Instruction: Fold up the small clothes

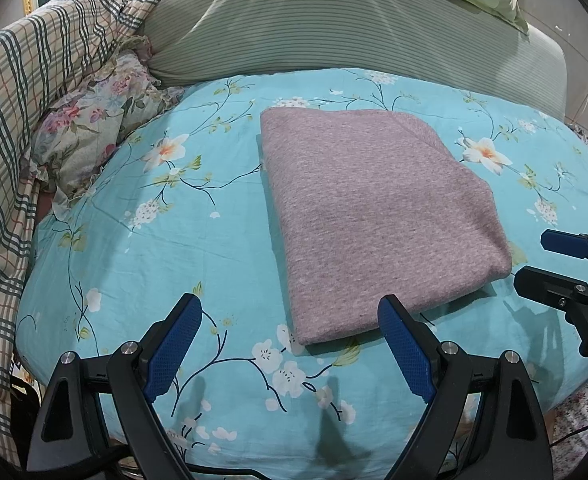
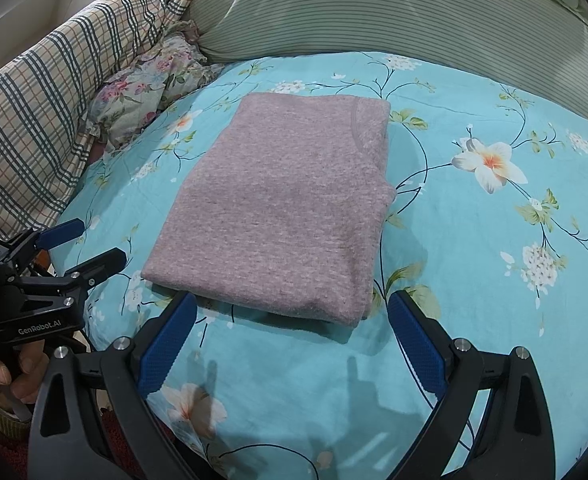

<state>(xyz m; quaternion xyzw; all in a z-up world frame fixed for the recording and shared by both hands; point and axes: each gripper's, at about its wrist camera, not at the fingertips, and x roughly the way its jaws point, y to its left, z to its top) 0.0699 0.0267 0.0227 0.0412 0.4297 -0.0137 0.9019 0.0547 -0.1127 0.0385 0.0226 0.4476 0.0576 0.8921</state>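
A mauve knitted garment (image 1: 370,216) lies folded into a neat rectangle on the turquoise flowered bedsheet (image 1: 142,264); it also shows in the right wrist view (image 2: 282,208). My left gripper (image 1: 290,312) is open and empty, hovering just in front of the garment's near edge. My right gripper (image 2: 292,308) is open and empty, also just short of the near edge. Each gripper shows in the other's view: the right one at the far right (image 1: 534,258), the left one at the far left (image 2: 94,242), both open.
A green striped pillow (image 1: 334,24) lies behind the garment. A plaid quilt (image 1: 26,92) and a flowered cushion (image 1: 94,120) are piled at the left. The bed's near edge runs just under the grippers.
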